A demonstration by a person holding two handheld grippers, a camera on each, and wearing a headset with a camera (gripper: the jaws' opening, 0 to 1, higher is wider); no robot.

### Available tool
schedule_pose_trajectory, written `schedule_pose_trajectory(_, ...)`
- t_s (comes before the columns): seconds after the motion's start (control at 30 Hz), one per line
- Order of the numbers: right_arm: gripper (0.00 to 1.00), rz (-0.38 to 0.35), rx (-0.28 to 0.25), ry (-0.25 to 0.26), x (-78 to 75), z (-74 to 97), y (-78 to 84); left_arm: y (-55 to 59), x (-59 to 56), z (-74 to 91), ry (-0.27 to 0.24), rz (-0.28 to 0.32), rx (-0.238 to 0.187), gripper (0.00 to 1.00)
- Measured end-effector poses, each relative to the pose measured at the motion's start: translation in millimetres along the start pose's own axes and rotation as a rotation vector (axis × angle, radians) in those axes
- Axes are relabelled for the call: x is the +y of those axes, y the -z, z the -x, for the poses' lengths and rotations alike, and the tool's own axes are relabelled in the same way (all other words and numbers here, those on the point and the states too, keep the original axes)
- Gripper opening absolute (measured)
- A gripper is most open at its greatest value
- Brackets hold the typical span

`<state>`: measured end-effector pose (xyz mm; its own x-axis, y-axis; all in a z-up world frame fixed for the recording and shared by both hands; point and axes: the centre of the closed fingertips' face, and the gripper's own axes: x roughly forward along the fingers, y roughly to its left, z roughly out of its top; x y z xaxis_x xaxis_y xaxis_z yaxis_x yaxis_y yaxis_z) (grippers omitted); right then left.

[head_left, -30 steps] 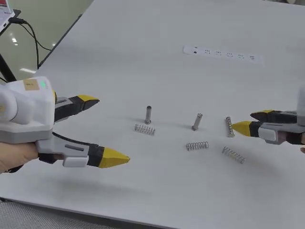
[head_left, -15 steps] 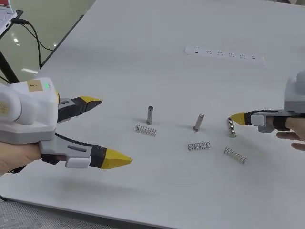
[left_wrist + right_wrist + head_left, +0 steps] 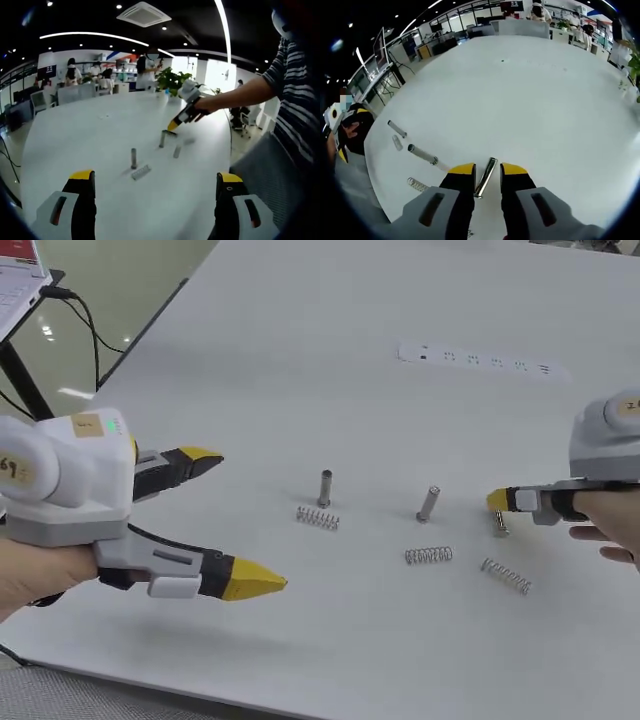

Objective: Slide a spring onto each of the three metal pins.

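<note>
left gripper (image 3: 248,520) wide open, 9 o'clock | right gripper (image 3: 498,502) straddles right pin (image 3: 486,176), pinch unclear | pin likely stiff, slick: hold low | nearest spring (image 3: 505,576) at its 5 o'clock, probably light, squashy

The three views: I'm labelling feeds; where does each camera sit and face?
Head view: on the headset, looking down at the table; left hand-held gripper, right hand-held gripper and hands show.
Left gripper view: on the left one, facing across to the pins; own jaws below, striped sleeve right.
Right gripper view: on the right one, facing along its jaws, which flank a pin.
Shared: each gripper view catches the other gripper.
</note>
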<state>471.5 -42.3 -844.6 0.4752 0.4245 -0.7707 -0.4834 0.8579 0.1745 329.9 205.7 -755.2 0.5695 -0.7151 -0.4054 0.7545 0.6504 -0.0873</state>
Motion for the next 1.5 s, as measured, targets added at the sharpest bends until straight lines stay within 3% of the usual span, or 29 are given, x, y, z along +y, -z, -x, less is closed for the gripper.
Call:
schedule_pose_trajectory(0.3, 0.14, 0.077, 0.047, 0.045, 1.5, -10.7, 6.0, 0.9, -1.6, -1.7, 0.004, 0.004, -0.001, 0.98)
schedule_pose_trajectory(0.43, 0.1, 0.105, 0.044, 0.077, -1.9, -11.2, 5.4, 1.7, -1.7, -1.1, 0.005, 0.004, 0.002, 0.98)
schedule_pose_trajectory(0.77, 0.05, 0.147, 0.042, 0.084, 1.0, -7.2, 4.5, 1.6, -0.9, 0.0, 0.004, 0.004, 0.005, 0.98)
schedule_pose_trajectory(1.07, 0.05, 0.11, -0.041, 0.075, -2.9, 12.0, -6.7, 1.1, 0.1, -0.2, 0.0, 0.005, 0.001, 0.98)
schedule_pose_trajectory(1.37, 0.05, 0.154, -0.123, 0.086, -1.5, 28.5, -5.5, 3.0, -4.5, -0.8, 0.009, -0.002, 0.01, 0.98)
schedule_pose_trajectory(1.5, 0.05, 0.169, -0.129, 0.095, -2.0, 30.4, -7.1, 3.1, -6.4, -2.2, 0.015, -0.007, 0.017, 0.98)
